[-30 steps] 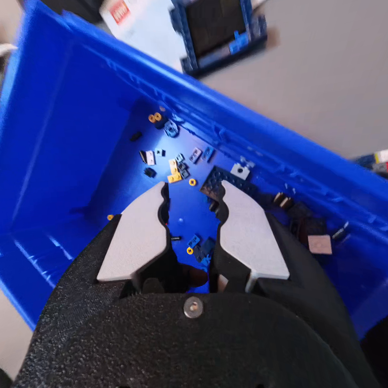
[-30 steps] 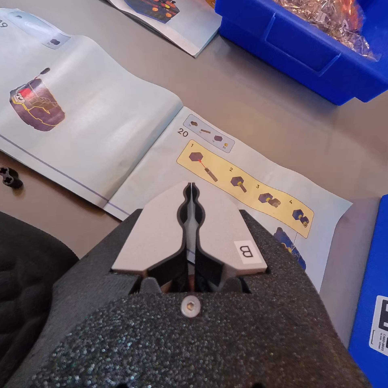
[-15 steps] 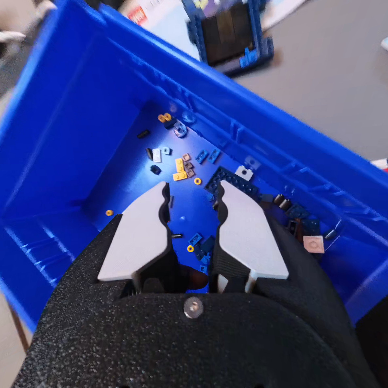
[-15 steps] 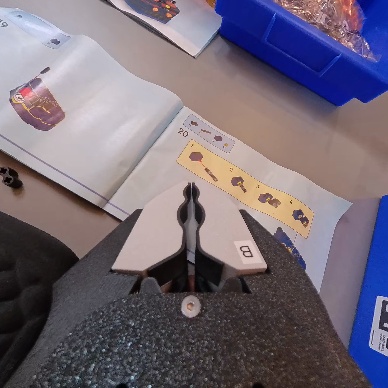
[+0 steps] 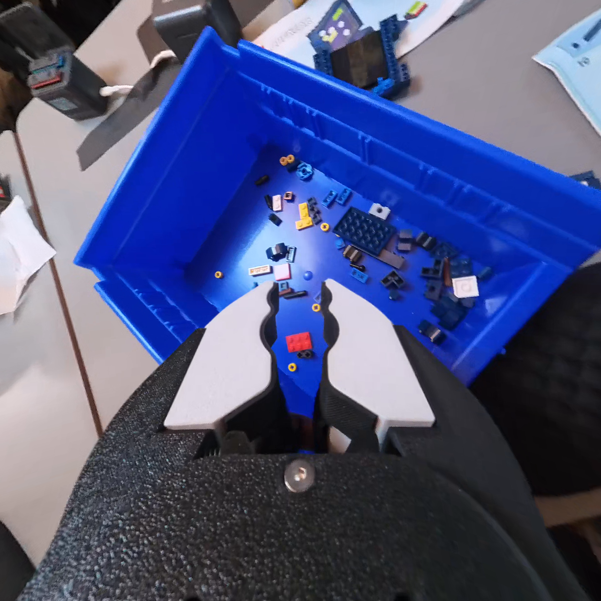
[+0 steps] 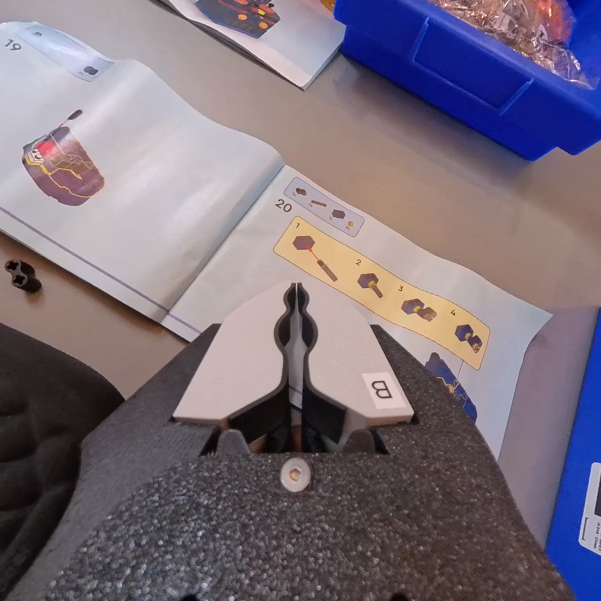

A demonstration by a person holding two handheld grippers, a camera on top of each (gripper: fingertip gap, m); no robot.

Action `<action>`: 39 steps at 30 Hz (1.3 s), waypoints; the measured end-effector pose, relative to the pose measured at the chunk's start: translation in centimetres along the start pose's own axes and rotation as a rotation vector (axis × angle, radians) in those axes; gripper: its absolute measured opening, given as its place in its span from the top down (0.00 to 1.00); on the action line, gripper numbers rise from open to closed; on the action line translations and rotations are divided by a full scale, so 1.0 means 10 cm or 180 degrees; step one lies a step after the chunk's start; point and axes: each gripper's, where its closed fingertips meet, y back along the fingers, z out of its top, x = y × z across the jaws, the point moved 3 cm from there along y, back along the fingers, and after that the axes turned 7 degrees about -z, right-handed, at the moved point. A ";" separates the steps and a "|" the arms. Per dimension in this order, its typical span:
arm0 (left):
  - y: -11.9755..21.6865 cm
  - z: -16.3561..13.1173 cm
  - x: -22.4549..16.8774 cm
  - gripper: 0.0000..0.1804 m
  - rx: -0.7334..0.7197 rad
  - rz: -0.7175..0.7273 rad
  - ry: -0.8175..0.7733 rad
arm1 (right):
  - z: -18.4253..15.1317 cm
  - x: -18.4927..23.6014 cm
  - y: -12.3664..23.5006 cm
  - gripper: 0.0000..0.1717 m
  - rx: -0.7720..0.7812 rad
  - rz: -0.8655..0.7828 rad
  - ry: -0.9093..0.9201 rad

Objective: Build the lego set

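My left gripper (image 5: pixel 300 283) hovers over a blue bin (image 5: pixel 162 182), open and empty, with a clear gap between its fingers. On the bin floor lie many small bricks. A red brick (image 5: pixel 298 342) and a yellow ring (image 5: pixel 315 307) show through the gap, and a black pin (image 5: pixel 294 294) lies by the left fingertip. A dark blue plate (image 5: pixel 364 231), a pink tile (image 5: pixel 282 272) and a white tile (image 5: pixel 465 287) lie farther off. My right gripper (image 6: pixel 297 284) is shut with nothing seen between its pads, above an open instruction booklet (image 6: pixel 162 195) on the grey table.
A partly built dark blue and black model (image 5: pixel 361 61) stands beyond the bin. A black connector piece (image 6: pixel 21 274) lies left of the booklet. A blue bin with crinkled plastic bags (image 6: pixel 471 65) is at the top right. Another blue bin (image 6: pixel 579 455) is at the right edge. One gripper's finger ends stand about 45 cm off the other's.
My left gripper has pulled back and up from the bin floor, so more of the bin shows, and its fingers have narrowed on nothing. The right gripper has not moved.
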 end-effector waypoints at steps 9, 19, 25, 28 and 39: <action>-0.24 -0.22 -0.47 0.85 0.0492 -0.0582 -0.0481 | 0.00 -0.01 0.00 1.00 0.0006 0.0064 -0.0072; -0.06 -0.20 -0.22 0.88 0.0211 -0.0221 -0.0115 | 0.00 -0.01 0.00 0.99 0.0005 0.0076 -0.0079; -0.02 -0.25 -0.24 0.88 0.0314 -0.0242 -0.0069 | 0.00 -0.01 0.00 0.99 0.0005 0.0080 -0.0081; 0.00 -0.24 -0.23 0.88 0.0302 -0.0186 -0.0066 | 0.00 -0.01 0.00 0.99 0.0004 0.0073 -0.0074; -0.01 -0.61 -0.40 0.87 0.1534 -0.0823 -0.0732 | 0.00 0.00 0.00 0.99 0.0004 0.0073 -0.0056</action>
